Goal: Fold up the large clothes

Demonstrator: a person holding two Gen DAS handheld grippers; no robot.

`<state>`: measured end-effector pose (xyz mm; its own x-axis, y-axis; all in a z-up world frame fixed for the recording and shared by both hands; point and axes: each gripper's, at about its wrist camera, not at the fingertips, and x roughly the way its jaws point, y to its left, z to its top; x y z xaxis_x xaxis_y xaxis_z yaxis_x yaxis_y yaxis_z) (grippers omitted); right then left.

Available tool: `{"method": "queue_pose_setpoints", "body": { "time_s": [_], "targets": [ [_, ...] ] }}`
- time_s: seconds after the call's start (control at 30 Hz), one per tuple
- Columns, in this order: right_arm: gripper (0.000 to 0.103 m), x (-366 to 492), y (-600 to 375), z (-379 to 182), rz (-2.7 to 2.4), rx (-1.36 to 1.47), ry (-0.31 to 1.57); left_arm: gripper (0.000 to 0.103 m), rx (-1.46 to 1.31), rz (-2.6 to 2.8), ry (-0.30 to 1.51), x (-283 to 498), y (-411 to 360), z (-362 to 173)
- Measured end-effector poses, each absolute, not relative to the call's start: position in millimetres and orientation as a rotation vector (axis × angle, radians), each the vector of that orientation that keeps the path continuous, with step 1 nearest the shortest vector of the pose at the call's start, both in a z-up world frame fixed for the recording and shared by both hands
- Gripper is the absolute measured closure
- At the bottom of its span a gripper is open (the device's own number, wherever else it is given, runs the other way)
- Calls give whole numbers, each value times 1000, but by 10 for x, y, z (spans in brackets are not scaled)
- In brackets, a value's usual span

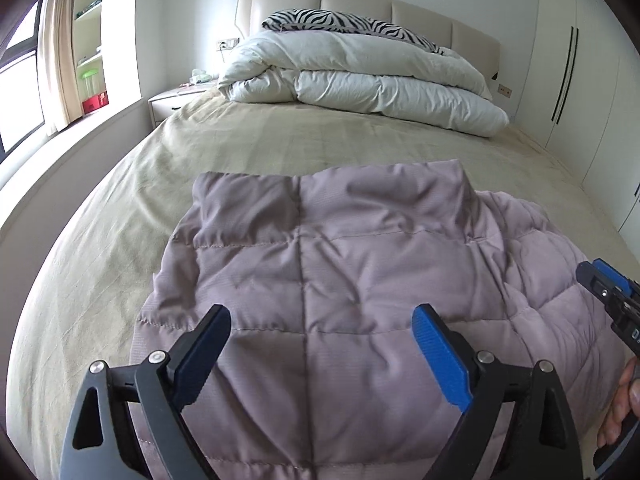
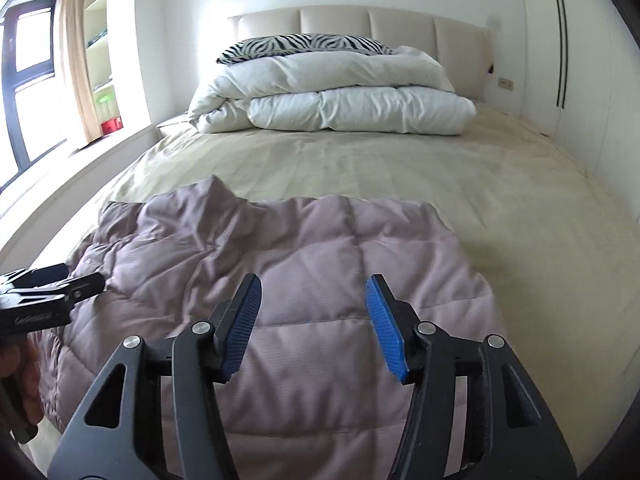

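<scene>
Left gripper (image 1: 322, 316) spread wide, nothing between the pads, hanging just above the near part of the quilted jacket (image 1: 340, 280). Right gripper (image 2: 314, 286) about half open, also empty, poised over the jacket's right half. Neither pair of fingers pressing cloth; both apart from the fabric below.

Jacket lying across the near end of the bed (image 2: 360, 160), closer to the foot edge than to the headboard, roughly centred between the two long sides, with the right portion bunched toward the near right corner. Judged light and puffy: padded, soft, likely to spring back after a fold and to slide a little on the smooth shell. Best hold probably at a hem or a side edge, pinching through both layers, since a grab in the middle of a panel would only gather loose filling.

Dusty mauve-pink shell, stitched in rectangular quilted panels, a centre seam running away from the cameras. Already partly doubled over, far edge raised in a soft ridge, creases fanning across the top panel.

Beyond: pale beige sheet, a folded white duvet (image 1: 360, 76) at the head end with a zebra-print pillow (image 1: 344, 24) on top, cream padded headboard (image 2: 360, 24) behind.
</scene>
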<state>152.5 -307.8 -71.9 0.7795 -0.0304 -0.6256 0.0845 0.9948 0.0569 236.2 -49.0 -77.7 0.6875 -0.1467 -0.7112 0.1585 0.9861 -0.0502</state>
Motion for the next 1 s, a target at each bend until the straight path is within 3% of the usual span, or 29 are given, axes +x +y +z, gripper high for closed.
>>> {"method": "queue_pose_setpoints", "body": {
  "time_s": [0.07, 0.17, 0.33, 0.53, 0.6, 0.7, 0.83, 1.0],
  "targets": [
    [35, 1612, -3302, -910, -117, 93, 777, 7, 75, -199, 818, 2372, -684, -848],
    [34, 1534, -3421, -1170, -74, 81, 761, 0, 65, -201, 846, 2447, -732, -1012],
    [32, 1412, -3423, -1230, -64, 61, 703, 0, 20, -246, 857, 2460, -650, -1008],
    [13, 1201, -3668, -857, 60, 217, 671, 1, -214, -329, 811, 2103, -68, -551],
    [2, 1087, -3869, -712, 71, 264, 624, 0, -283, -329, 760, 1965, 264, -408],
    [0, 1058, -4229, -605, 69, 343, 607, 0, -430, -319, 776, 1910, 833, -395],
    [0, 1234, -4685, -806, 68, 486, 744, 0, -601, -286, 875, 1966, 1425, -660],
    [0, 1429, -4977, -1319, 134, 709, 917, 0, -708, -391, 1037, 2086, 1484, -1030]
  ]
}}
